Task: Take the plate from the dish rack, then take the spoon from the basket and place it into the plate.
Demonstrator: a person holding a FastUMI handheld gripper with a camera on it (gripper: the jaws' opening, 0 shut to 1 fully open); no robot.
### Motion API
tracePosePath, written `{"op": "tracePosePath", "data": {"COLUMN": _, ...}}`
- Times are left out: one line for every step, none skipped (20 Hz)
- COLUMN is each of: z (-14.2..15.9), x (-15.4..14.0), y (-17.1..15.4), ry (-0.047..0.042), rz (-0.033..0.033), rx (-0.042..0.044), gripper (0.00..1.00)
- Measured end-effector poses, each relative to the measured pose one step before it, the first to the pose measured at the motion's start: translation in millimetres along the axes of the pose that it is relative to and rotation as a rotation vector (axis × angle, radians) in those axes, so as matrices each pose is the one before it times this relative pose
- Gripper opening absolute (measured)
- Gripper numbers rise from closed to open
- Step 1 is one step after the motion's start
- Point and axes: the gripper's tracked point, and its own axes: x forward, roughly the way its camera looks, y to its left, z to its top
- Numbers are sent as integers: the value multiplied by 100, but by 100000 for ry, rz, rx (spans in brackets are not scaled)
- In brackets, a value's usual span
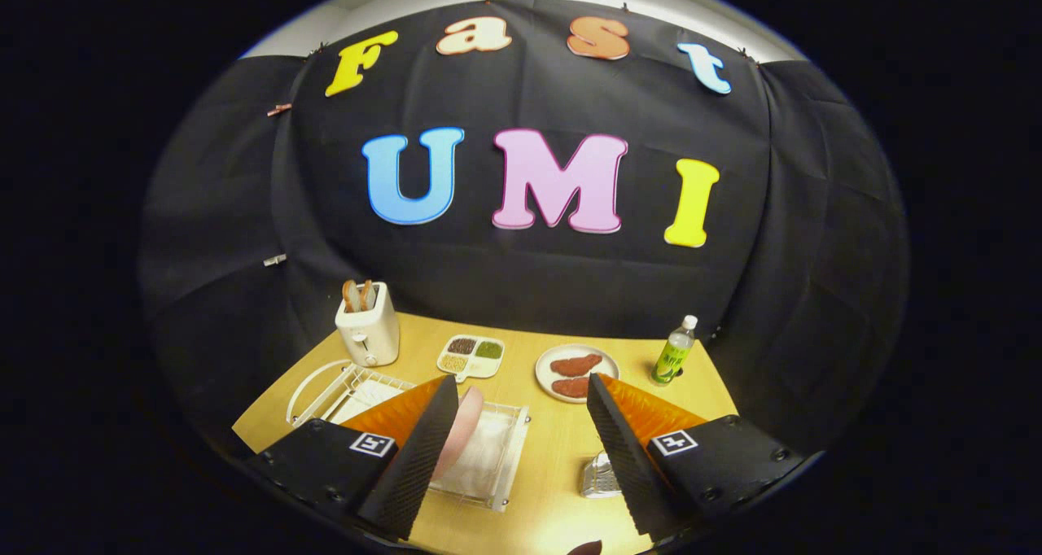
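- the gripper (521,392) hangs above the near part of the wooden counter (562,457), its two fingers spread wide apart with nothing between them.
- taking the white wire dish rack (488,457) as the landmark: it sits on the counter under and just ahead of the left finger.
- a pink plate (460,429) stands on edge in the dish rack, right beside the inner face of the left finger and partly hidden by it; i cannot tell if they touch.
- a small silvery mesh basket (601,475) sits to the right of the dish rack, close against the right finger; whatever it holds is too hidden to make out.
- behind the dish rack, toward the wall, stands a white toaster (368,329) with slices of bread poking out of its top.
- to the right of the toaster, beyond the dish rack, lies a white divided tray (470,356) with dark, green and pale fillings.
- farther right again is a round white dish (576,373) carrying two reddish-brown pieces.
- a green bottle (673,351) with a white cap stands upright past that dish, well apart from the dish rack.
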Motion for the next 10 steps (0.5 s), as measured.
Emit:
{"op": "tracePosePath", "data": {"z": -1221, "x": 1211, "y": 1081, "ry": 3950, "rz": -341, "rx": -424, "gripper": 98}}
{"op": "tracePosePath", "data": {"z": -1298, "x": 1159, "y": 1049, "ry": 4064, "rz": -304, "rx": -820, "gripper": 98}}
{"op": "tracePosePath", "data": {"z": -1170, "x": 1108, "y": 968, "ry": 4227, "rz": -610, "rx": -1215, "gripper": 98}}
{"op": "tracePosePath", "data": {"z": -1043, "x": 1184, "y": 628, "ry": 3461, "rz": -1289, "rx": -1193, "gripper": 95}}
{"op": "tracePosePath", "data": {"z": -1021, "x": 1090, "y": 515, "ry": 3381, "rz": -1808, "rx": -100, "gripper": 92}}
{"op": "tracePosePath", "data": {"z": -782, "x": 1060, "y": 713, "ry": 3356, "rz": -1309, "rx": 883, "gripper": 84}}
{"op": "tracePosePath", "data": {"z": -627, "x": 946, "y": 741, "ry": 2256, "rz": -1310, "rx": 1611, "gripper": 82}}
{"op": "tracePosePath", "data": {"z": -583, "x": 1031, "y": 585, "ry": 1893, "rz": -1616, "rx": 1045, "gripper": 77}}
{"op": "tracePosePath", "data": {"z": -725, "x": 1192, "y": 212, "ry": 2445, "rz": -2911, "rx": -95, "gripper": 74}}
{"op": "tracePosePath", "data": {"z": -688, "x": 963, "y": -102, "ry": 2156, "rz": -4366, "rx": 718, "gripper": 64}}
